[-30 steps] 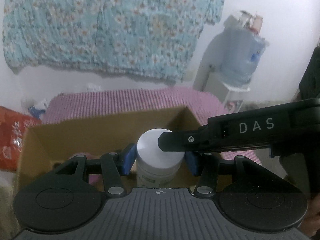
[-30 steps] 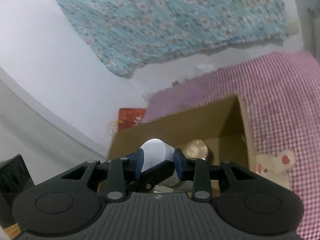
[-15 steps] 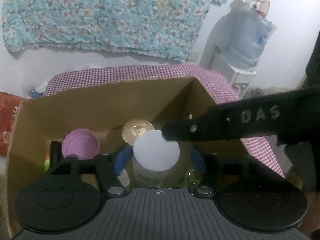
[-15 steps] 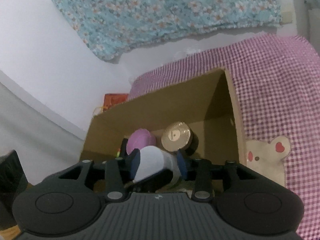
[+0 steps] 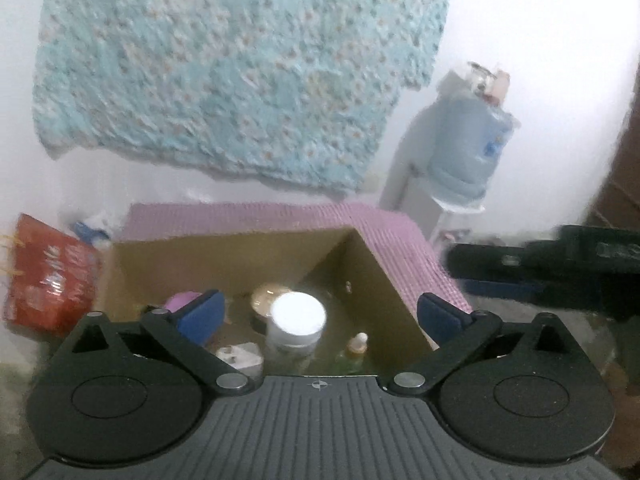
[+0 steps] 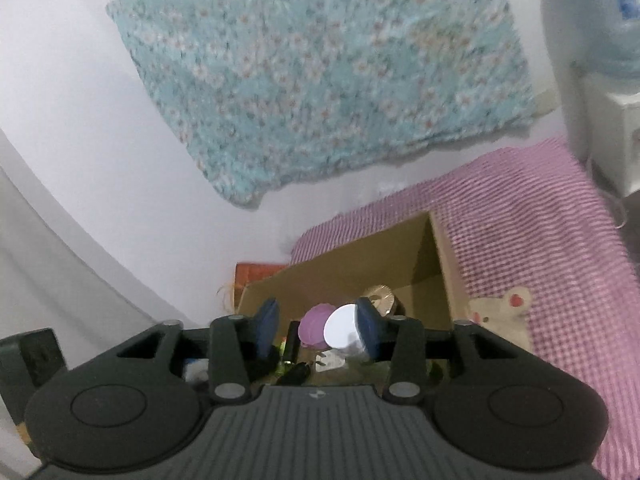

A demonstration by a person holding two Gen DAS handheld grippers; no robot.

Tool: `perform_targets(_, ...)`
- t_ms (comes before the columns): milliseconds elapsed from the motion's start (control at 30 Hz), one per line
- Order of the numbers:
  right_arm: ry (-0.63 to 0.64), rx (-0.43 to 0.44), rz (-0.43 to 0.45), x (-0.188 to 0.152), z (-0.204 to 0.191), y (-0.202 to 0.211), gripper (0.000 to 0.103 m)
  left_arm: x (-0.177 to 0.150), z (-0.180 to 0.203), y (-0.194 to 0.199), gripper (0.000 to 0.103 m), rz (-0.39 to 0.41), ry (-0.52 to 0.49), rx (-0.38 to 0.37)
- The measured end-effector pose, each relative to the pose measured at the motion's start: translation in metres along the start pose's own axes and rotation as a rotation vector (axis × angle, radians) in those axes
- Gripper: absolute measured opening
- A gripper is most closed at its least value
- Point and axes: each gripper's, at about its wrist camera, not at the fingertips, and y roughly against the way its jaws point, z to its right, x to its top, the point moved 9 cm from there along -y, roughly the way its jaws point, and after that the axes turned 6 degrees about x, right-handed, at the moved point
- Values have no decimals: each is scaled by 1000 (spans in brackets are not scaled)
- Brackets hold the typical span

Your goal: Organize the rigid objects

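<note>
White-lidded jar [image 5: 298, 320] in cardboard box [image 5: 224, 264], label apparently unreadable

— Are you making out any writing from here?
— Nothing is reading clearly. The red bag [image 5: 48, 276] is showing pale lettering and the water jug [image 5: 472, 140] a blue label, both too blurred to read.

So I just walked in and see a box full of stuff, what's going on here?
A person with a handheld gripper in each hand is sorting small items into a cardboard box. The white-lidded jar now stands in the box beside a gold-lidded jar and a purple lid. Both the left gripper and the right gripper have just been opening their jaws; neither holds anything.
</note>
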Motion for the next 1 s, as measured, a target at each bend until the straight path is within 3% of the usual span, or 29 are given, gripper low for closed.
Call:
perform_targets(33,-3,-15,25,-3,-2,11,71,0,0,9,103,12,1,27)
perform_targets(133,2,-82,84,-15,-9,39,72,-2,-3,29,103,42,27,85)
perform_targets(300,-14,-153,121,-36,-15,63,78,-11,-12,43,103,-26,120,202)
perform_targets(500,14,-205,124,-42,-25,77,81,-24,-3,52,103,-58,119,209)
perform_targets(567,28,-213,134,-41,-30,83,83,-30,1,51,103,-96,130,171)
perform_targets(767,52,-227,158,-43,-41,97,91,-43,12,57,103,-113,91,131)
perform_targets(933,79,-244,159,-43,-45,100,96,-43,12,66,103,-86,45,191)
perform_targets(1000,96,-258,156,-43,-46,101,98,-45,11,65,103,-107,60,169)
